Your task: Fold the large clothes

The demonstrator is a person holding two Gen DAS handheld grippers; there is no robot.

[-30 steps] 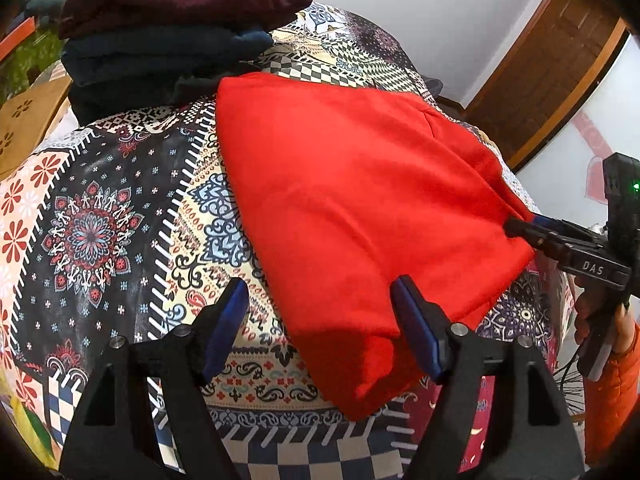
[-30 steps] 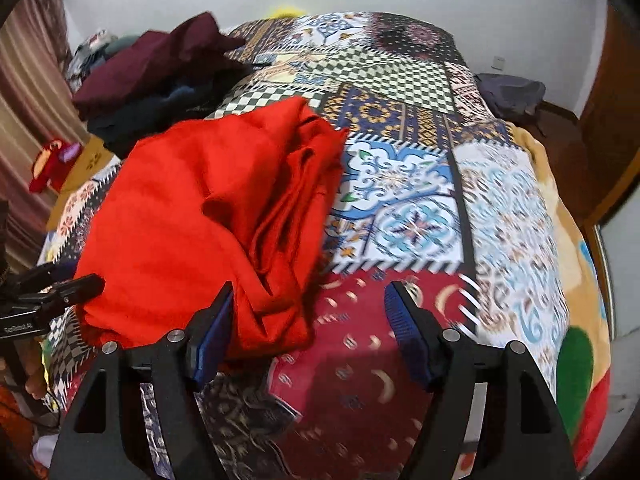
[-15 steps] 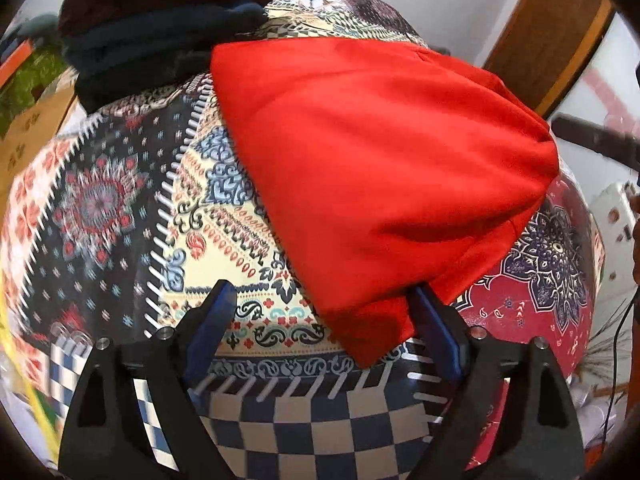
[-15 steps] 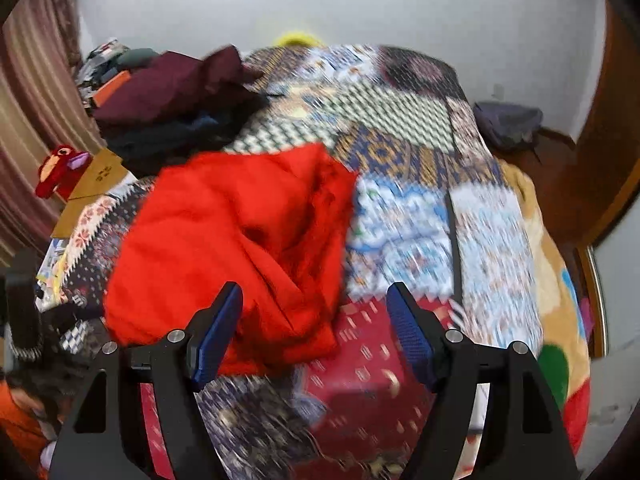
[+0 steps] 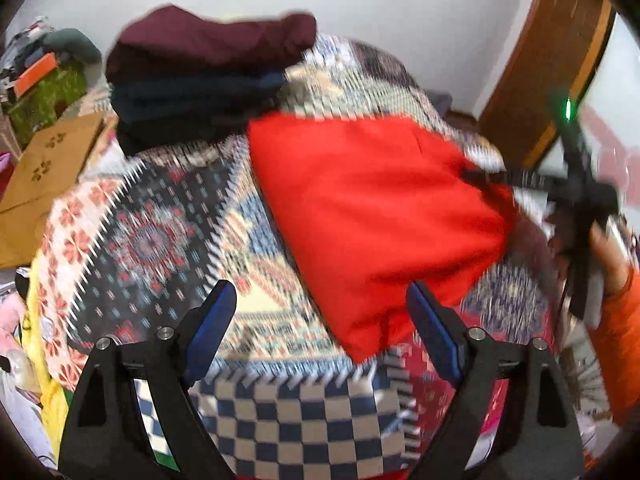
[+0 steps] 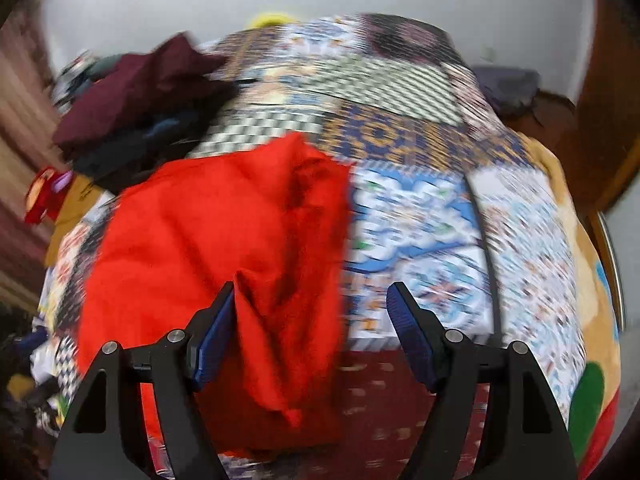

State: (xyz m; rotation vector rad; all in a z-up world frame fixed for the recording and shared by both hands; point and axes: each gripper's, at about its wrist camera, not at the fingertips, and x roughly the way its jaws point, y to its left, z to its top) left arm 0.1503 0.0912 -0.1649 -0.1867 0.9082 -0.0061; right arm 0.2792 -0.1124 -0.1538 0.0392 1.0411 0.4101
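One patchwork bedspread (image 5: 168, 240) is covering the bed, and the folded red garment (image 5: 372, 216) is lying across its middle, reaching toward the near edge. Beyond it, toward the far left corner, a stack of dark folded clothes (image 5: 200, 80) is sitting. Left gripper (image 5: 322, 332) is hovering released over the near edge, its jaws having just been opening with nothing clamped; right gripper (image 6: 310, 340) is hanging released above the garment's crumpled side

No lettering, label, brand or number can be read in either view; motion blur smears every surface here.
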